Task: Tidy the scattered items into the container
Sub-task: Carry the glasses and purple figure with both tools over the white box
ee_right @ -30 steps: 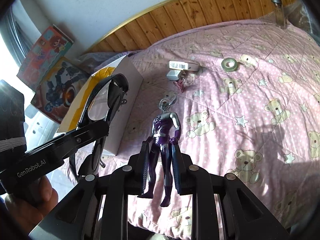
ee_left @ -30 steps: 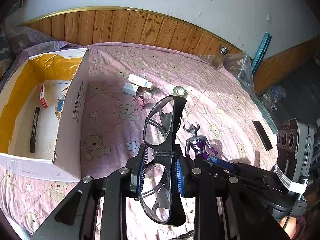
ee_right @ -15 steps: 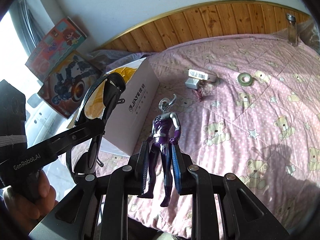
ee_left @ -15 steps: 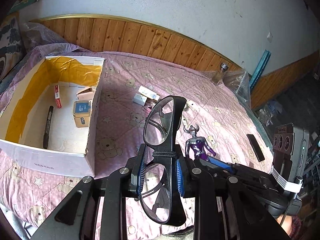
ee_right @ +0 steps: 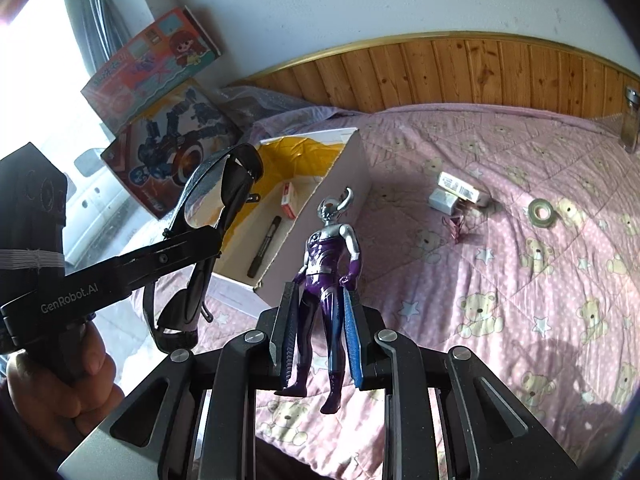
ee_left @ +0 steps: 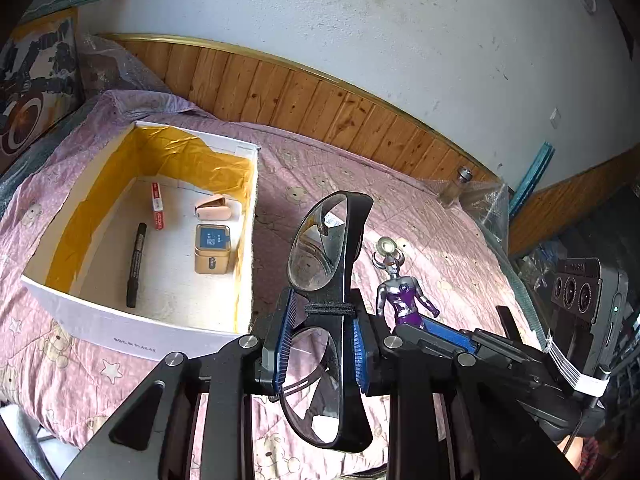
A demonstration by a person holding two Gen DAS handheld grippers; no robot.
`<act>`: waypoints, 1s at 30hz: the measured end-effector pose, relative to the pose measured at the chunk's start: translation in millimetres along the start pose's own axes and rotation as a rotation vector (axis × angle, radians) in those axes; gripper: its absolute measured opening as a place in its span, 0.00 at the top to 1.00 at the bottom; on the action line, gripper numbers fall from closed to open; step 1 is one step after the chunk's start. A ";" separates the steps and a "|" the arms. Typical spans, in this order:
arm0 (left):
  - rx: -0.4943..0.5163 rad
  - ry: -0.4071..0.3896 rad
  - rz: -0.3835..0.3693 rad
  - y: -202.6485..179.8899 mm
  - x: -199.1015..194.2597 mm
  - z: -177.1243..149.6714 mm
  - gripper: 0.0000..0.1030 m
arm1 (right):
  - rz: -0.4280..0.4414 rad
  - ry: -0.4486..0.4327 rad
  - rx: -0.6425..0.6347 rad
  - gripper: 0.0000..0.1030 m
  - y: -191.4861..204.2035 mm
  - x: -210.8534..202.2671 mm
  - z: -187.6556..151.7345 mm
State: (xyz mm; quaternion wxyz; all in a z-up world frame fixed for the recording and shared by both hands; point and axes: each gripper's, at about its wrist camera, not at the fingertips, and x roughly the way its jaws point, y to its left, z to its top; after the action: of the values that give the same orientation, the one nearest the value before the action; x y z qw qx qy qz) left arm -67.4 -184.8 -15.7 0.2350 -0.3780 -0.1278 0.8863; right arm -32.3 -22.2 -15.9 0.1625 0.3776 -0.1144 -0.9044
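My left gripper (ee_left: 320,344) has its jaws closed on the black-framed clear-lens goggles (ee_left: 330,268), gripping them at the bridge so one lens stands above the blue pads and the other hangs below; my right gripper (ee_right: 318,336) has its jaws clamped on the legs of the silver-and-purple horned action figure (ee_right: 330,264), which stands upright between the pads; compared with a second ago, the white cardboard box with yellow tape lining (ee_left: 100,326) has slid from the left edge toward the middle of the left view, and I now look down into it more fully; inside I see a black marker pen (ee_left: 135,264), a small red-and-white packet (ee_left: 157,206), a gold tin with a blue label (ee_left: 213,248) and a pinkish stapler-like item (ee_left: 214,212); in the right view the box has likewise drawn closer behind the figure; both grips look unchanged; on the pink teddy-bear bedspread (ee_right: 520,280), well apart from the box, a roll of greenish tape (ee_right: 541,212), two small white boxes (ee_right: 456,194) and a small pink clip-like thing (ee_right: 456,226) lie where they did; a glass jar (ee_right: 631,120) stands by the wooden headboard.
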 end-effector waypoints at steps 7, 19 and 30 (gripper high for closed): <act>-0.019 -0.022 0.066 27.2 -10.3 19.8 0.74 | 0.026 0.010 -0.048 0.79 21.7 15.9 20.4; -0.059 -0.045 0.077 61.1 -22.3 41.5 0.74 | 0.058 0.018 -0.167 0.79 65.8 35.4 58.1; -0.127 -0.067 0.091 102.5 -36.9 52.7 0.74 | 0.087 0.056 -0.241 0.79 97.7 60.7 78.2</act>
State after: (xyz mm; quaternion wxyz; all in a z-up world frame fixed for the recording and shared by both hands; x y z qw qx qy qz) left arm -116.4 -294.1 1.3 0.1657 -0.3677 -0.1743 0.8983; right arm -108.6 -128.7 31.0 0.2489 0.3749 -0.0166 -0.8929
